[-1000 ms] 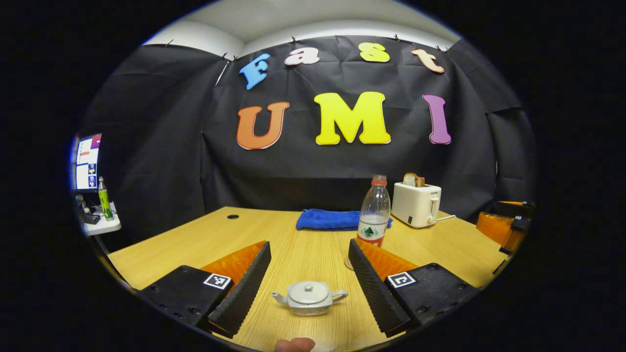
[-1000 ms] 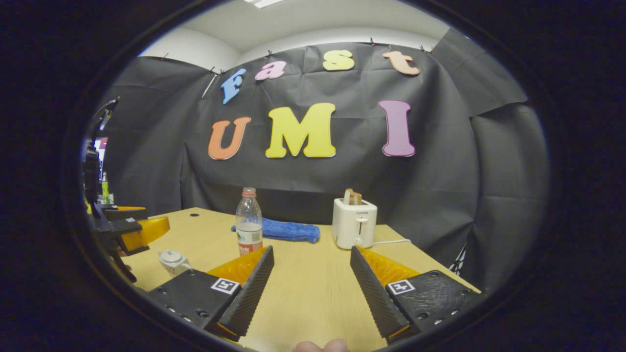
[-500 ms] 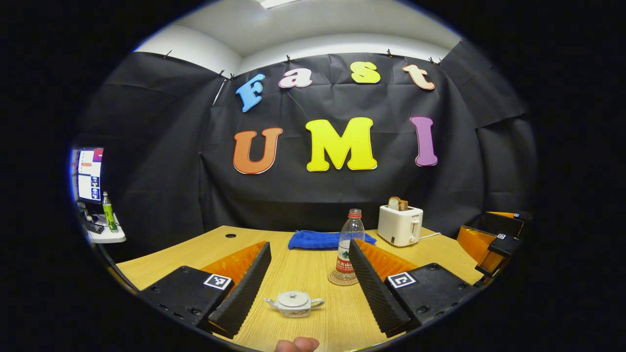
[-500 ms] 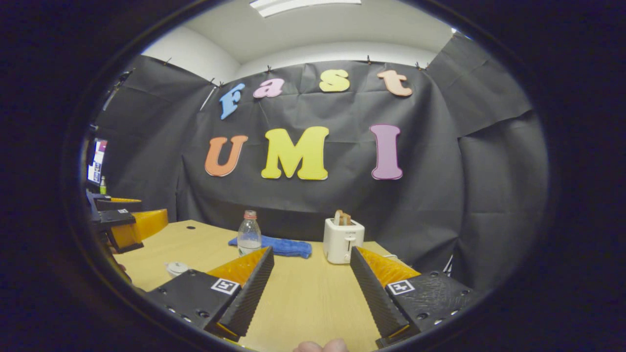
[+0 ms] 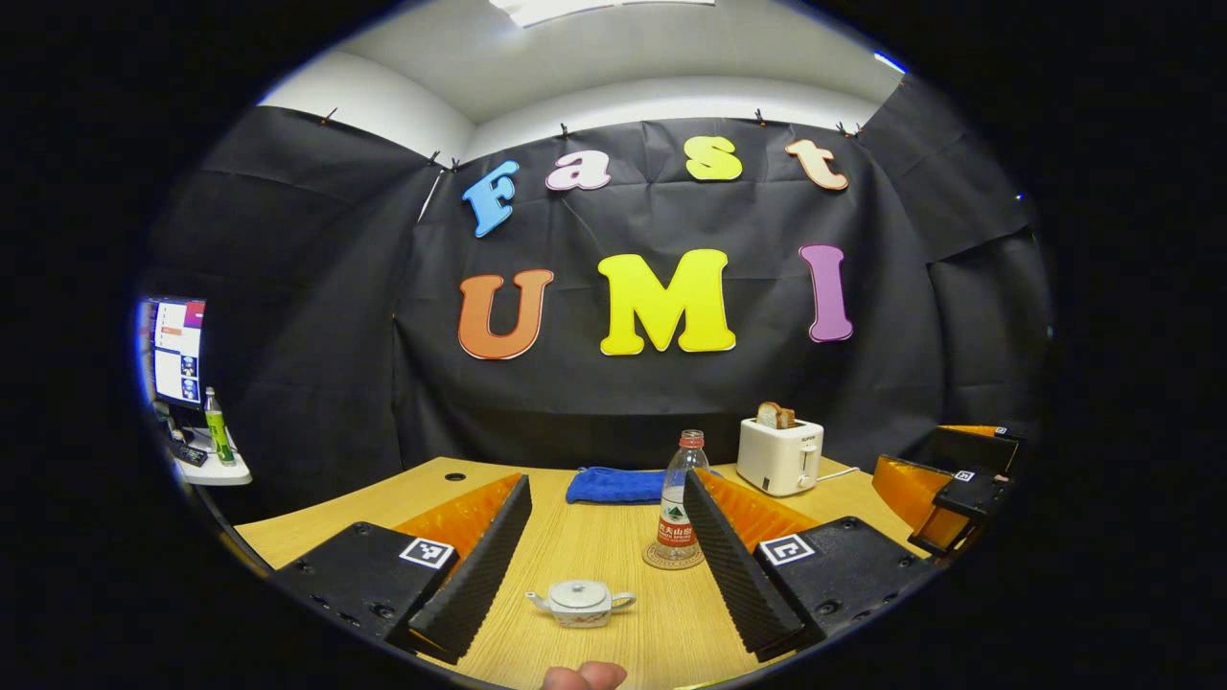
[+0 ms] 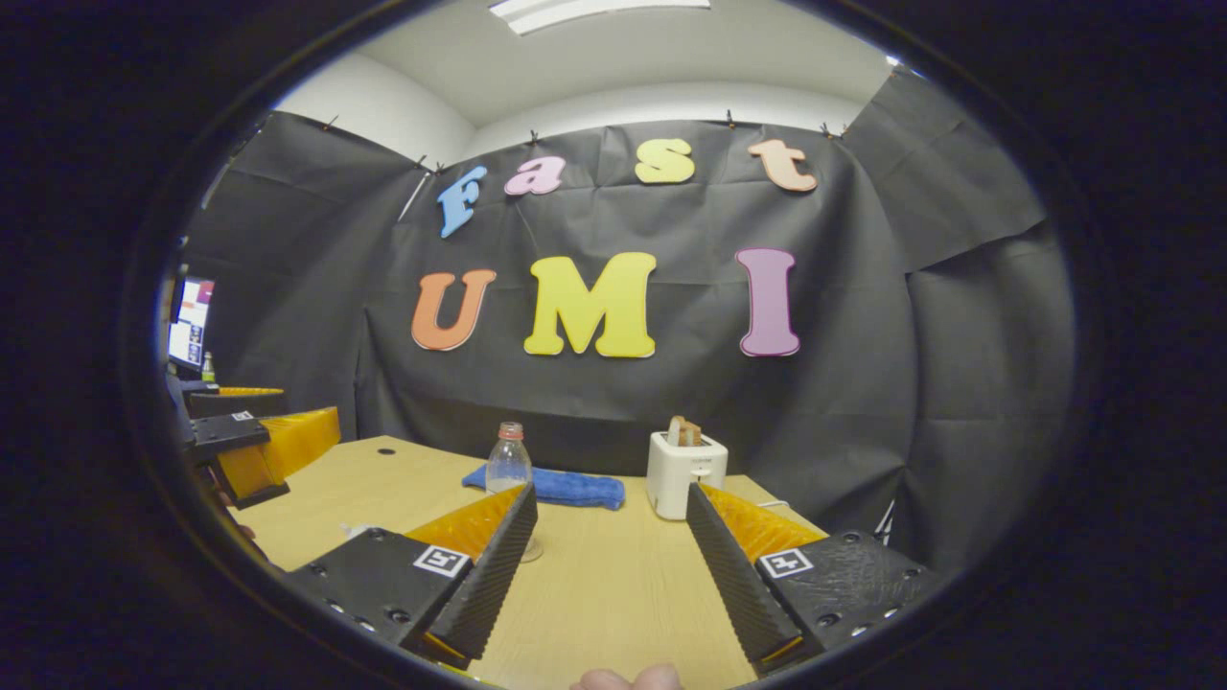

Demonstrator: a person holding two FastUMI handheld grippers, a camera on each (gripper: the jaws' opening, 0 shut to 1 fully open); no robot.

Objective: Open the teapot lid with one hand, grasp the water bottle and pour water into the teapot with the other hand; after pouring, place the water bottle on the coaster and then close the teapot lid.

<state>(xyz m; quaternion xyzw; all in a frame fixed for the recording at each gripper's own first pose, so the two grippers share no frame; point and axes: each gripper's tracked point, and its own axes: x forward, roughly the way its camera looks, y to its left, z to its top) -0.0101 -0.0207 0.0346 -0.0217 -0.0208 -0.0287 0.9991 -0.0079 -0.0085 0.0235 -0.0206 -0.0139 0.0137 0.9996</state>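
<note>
A small white teapot (image 5: pixel 580 604) with its lid on sits on the wooden table (image 5: pixel 594 537), low between the fingers of my left gripper (image 5: pixel 606 481), which is open and held back from it. The clear water bottle (image 5: pixel 679 498) with a red cap stands upright on a round coaster (image 5: pixel 671 560), just behind my right-hand finger. My right gripper (image 6: pixel 610 491) is open with nothing in it. Its left finger partly hides the water bottle (image 6: pixel 506 465). The left gripper (image 6: pixel 254 441) shows at the far left there, and the right gripper (image 5: pixel 944 489) at the far right of the left gripper view.
A white toaster (image 5: pixel 779 455) holding bread stands at the back right, with a blue cloth (image 5: pixel 590 489) lying beside it. A side shelf with a monitor (image 5: pixel 177 350) and a green bottle (image 5: pixel 213 426) sits off the table's left. A thumb (image 5: pixel 580 676) shows at the bottom edge.
Both grippers have drawn back and tilted up, so the teapot, bottle and toaster look smaller and farther off. Both stay open; nothing on the table has moved.
</note>
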